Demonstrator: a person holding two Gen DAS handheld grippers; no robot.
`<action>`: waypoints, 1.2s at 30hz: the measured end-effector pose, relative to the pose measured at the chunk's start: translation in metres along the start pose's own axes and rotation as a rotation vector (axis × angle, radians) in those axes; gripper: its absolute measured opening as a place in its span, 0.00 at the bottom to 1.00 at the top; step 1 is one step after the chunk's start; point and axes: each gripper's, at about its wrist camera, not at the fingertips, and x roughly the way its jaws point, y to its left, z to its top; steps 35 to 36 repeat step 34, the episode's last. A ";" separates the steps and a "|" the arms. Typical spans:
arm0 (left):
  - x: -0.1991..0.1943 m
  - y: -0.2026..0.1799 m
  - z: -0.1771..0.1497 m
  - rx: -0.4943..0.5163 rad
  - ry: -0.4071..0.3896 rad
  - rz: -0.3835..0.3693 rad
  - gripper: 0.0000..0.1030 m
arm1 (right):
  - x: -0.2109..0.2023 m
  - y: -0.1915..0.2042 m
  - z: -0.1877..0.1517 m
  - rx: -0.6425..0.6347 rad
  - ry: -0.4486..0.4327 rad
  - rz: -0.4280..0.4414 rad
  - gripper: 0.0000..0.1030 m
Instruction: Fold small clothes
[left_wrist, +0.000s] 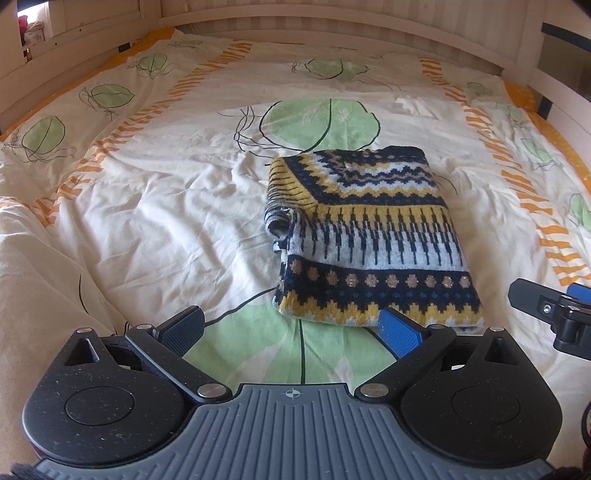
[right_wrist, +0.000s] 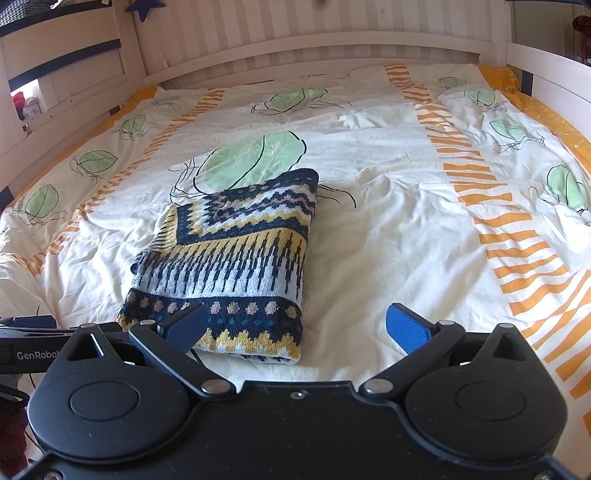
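Observation:
A knitted sweater (left_wrist: 369, 236) patterned in navy, yellow and grey lies folded into a compact rectangle on the bed; the right wrist view shows the sweater (right_wrist: 236, 258) left of centre. My left gripper (left_wrist: 291, 328) is open just in front of its near edge, holding nothing. My right gripper (right_wrist: 297, 326) is also open, its left finger (right_wrist: 184, 325) over the sweater's near edge, nothing gripped. The right gripper (left_wrist: 550, 306) shows at the right edge of the left wrist view.
A cream duvet (left_wrist: 147, 206) with green leaf prints and orange stripes covers the bed. A white wooden headboard (right_wrist: 314, 44) and side rails (left_wrist: 66, 62) surround it. Wrinkled duvet lies to the left and right of the sweater.

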 end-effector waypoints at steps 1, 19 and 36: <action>0.000 0.000 0.000 0.000 0.000 0.000 0.99 | 0.001 0.000 -0.001 0.001 0.002 0.000 0.99; 0.004 0.001 -0.001 0.000 0.015 -0.007 0.99 | 0.006 0.002 -0.001 0.008 0.015 0.008 0.99; 0.006 0.002 -0.001 0.006 0.013 -0.013 0.99 | 0.007 0.003 0.000 0.008 0.017 0.010 0.99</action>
